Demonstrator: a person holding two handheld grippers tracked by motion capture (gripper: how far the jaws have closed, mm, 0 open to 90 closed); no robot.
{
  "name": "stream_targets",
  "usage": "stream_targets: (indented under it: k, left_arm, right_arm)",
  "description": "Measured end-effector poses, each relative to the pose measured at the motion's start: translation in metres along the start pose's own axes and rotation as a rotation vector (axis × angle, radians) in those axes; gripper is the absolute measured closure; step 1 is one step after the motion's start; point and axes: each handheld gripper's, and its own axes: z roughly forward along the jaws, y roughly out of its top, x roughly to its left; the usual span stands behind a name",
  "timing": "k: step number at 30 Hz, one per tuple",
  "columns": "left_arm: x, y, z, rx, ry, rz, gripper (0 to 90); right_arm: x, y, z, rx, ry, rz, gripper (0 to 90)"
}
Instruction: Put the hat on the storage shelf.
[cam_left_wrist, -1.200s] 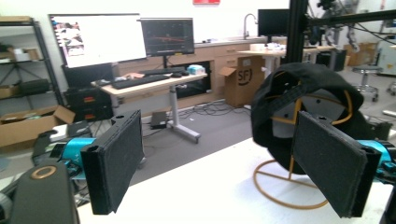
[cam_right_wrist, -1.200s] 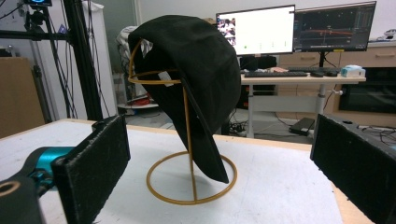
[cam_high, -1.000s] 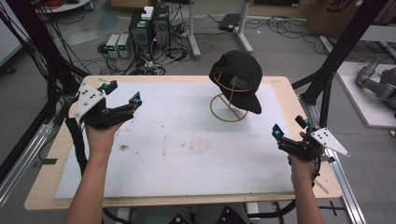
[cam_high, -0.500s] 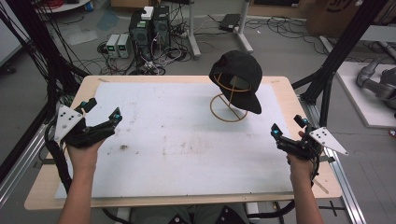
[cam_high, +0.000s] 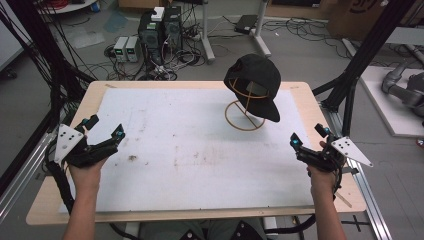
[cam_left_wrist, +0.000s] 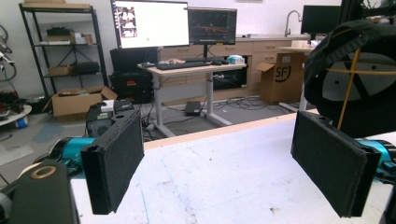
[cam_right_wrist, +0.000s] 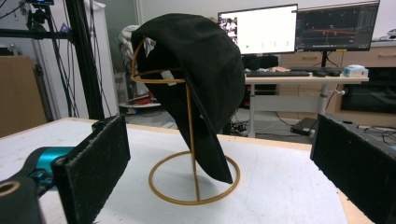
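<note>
A black cap hangs tilted on a gold wire stand at the back right of the white mat. My left gripper hovers open over the mat's left edge, far from the cap, with nothing between its pads. In the left gripper view the gripper is spread wide, and the cap shows beyond the right pad. My right gripper is open near the mat's right edge, in front of the stand. The right gripper view looks between its open jaws at the cap and the stand's ring base.
The mat lies on a wooden table. Black frame posts stand at the table's right and left sides. Computer boxes and cables lie on the floor behind. Desks with monitors stand farther off.
My left gripper has moved left and back toward the person, from the mat's back left to its left edge. The right gripper and the cap have stayed put.
</note>
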Motion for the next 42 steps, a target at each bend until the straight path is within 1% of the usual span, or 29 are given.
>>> stream_targets:
  k: [3, 5, 8, 10, 13, 16, 18, 20, 26, 30, 35, 42]
  left_arm:
    - [0.001, -0.005, 0.001, 0.003, -0.005, -0.011, 17.4]
    - [0.001, -0.009, 0.002, 0.010, -0.006, -0.014, 17.4]
    - [0.001, -0.017, 0.003, 0.025, -0.007, -0.022, 17.3]
    - [0.001, -0.020, 0.003, 0.033, -0.004, -0.029, 17.3]
    - [0.001, -0.022, 0.003, 0.035, -0.006, -0.020, 17.3]
    - [0.001, -0.024, 0.003, 0.034, -0.005, -0.028, 17.3]
    - [0.000, -0.026, 0.003, 0.040, -0.005, -0.025, 17.3]
    - [0.000, -0.027, 0.003, 0.041, -0.009, -0.026, 17.3]
    - [0.001, -0.027, 0.001, 0.041, 0.003, -0.024, 17.3]
    - [0.002, -0.027, 0.000, 0.033, 0.016, -0.028, 17.3]
    - [0.001, -0.026, -0.001, 0.032, 0.014, -0.022, 17.2]
    - [0.001, -0.027, 0.000, 0.037, 0.017, -0.027, 17.3]
  right_arm:
    - [-0.002, -0.001, 0.000, -0.004, -0.006, 0.005, 4.2]
    - [-0.002, -0.001, -0.001, -0.003, -0.008, 0.017, 4.2]
    - [-0.003, -0.002, -0.001, -0.001, -0.013, 0.010, 4.2]
    - [-0.003, -0.002, -0.001, 0.001, -0.016, 0.015, 4.2]
    - [-0.004, -0.004, -0.001, 0.007, -0.017, 0.007, 4.2]
    - [-0.003, -0.004, -0.001, 0.009, -0.019, 0.008, 4.2]
    - [-0.003, -0.004, -0.001, 0.009, -0.016, 0.005, 4.2]
    - [-0.003, -0.004, -0.001, 0.009, -0.018, 0.007, 4.2]
    - [-0.003, -0.004, 0.001, 0.012, -0.014, 0.006, 4.2]
    - [-0.004, -0.005, 0.002, 0.012, -0.017, 0.006, 4.2]
    - [-0.003, -0.003, 0.001, 0.006, -0.019, 0.004, 4.2]
    - [-0.002, -0.004, 0.002, 0.011, -0.018, 0.003, 4.2]
